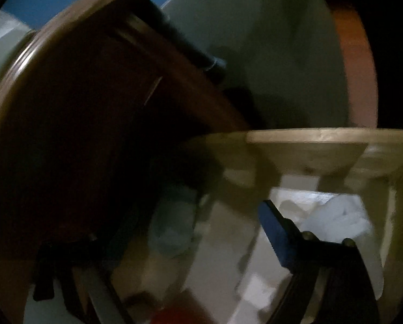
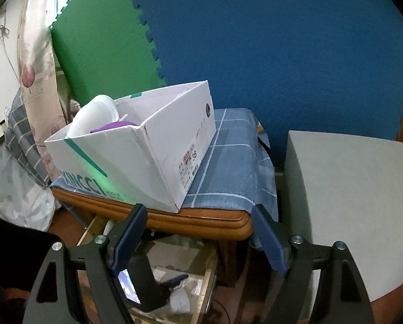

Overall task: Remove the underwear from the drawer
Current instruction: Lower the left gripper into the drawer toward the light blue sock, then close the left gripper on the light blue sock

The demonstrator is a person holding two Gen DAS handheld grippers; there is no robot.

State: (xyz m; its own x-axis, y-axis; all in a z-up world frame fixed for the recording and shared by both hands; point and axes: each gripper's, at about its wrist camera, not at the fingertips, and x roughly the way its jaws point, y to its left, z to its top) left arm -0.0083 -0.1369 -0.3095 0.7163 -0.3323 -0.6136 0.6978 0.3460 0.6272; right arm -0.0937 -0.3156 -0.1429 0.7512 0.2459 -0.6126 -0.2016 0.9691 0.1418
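Left gripper is down inside the open drawer, jaws apart, nothing between them, the white underwear lying just beside its right finger. Right gripper hangs wide and empty above (near the table edge). Risk: in this gloom the jaws may close short of the cloth, or snag the drawer wall.

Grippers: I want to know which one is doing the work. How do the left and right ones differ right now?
The left gripper reaches down into the open drawer, above white cloth; the right gripper sits outside it, higher, near the table edge. The left gripper points at the drawer's contents; the right gripper points at the white shoebox. Both stand open, gripping nothing.
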